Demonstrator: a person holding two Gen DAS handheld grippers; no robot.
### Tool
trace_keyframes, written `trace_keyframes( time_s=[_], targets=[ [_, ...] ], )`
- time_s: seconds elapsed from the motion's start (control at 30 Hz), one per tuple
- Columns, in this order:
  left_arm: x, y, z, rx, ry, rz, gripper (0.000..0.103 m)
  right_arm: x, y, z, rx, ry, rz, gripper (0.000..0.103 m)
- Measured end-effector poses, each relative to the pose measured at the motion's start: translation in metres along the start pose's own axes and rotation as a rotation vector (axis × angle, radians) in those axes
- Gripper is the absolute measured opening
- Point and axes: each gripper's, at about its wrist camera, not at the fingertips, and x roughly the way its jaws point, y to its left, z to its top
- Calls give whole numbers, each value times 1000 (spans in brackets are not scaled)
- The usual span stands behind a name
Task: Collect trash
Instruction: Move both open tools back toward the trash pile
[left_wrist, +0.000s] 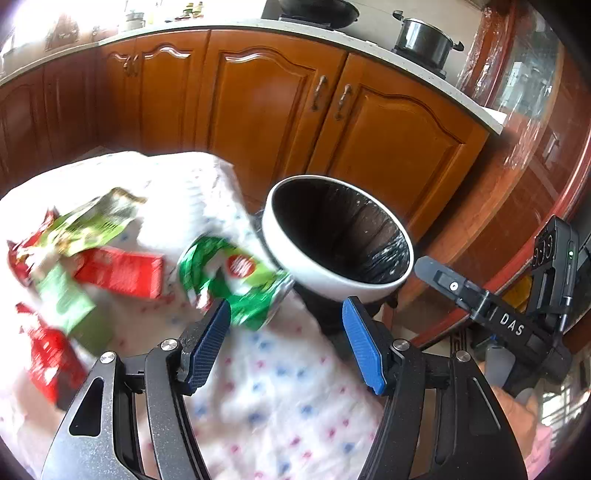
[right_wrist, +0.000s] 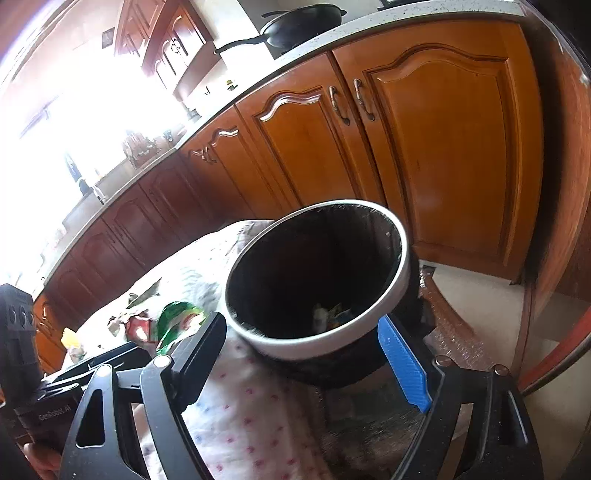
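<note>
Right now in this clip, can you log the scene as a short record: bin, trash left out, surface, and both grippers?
bin: round white-rimmed waste bin with dark liner, beside the table edge, a few scraps at its bottom
trash out: crumpled green and white wrapper with a red logo, nearest the bin; red carton; more green and red packets, blurred
surface: white tablecloth with pink and blue dots
left gripper: open, empty, near the green wrapper
right gripper: open, empty, facing the bin

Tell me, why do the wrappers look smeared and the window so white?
Left wrist view: motion blur smears the green wrapper and red packets; the cabinets look sharper. Right wrist view: window glare washes out the upper left, and the fisheye lens bends the countertop.
</note>
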Motion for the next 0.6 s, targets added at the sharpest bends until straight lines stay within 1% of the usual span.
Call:
trace_keyframes(
  time_s=[0.33,0.6],
  targets=[
    [-42,38,-25,-65,-50,48,64,-3,35,-25,-21,35,53,86],
    [-64,71,-49,-118,-59,66,64,4,74,-48,-63,81,115,86]
  ],
)
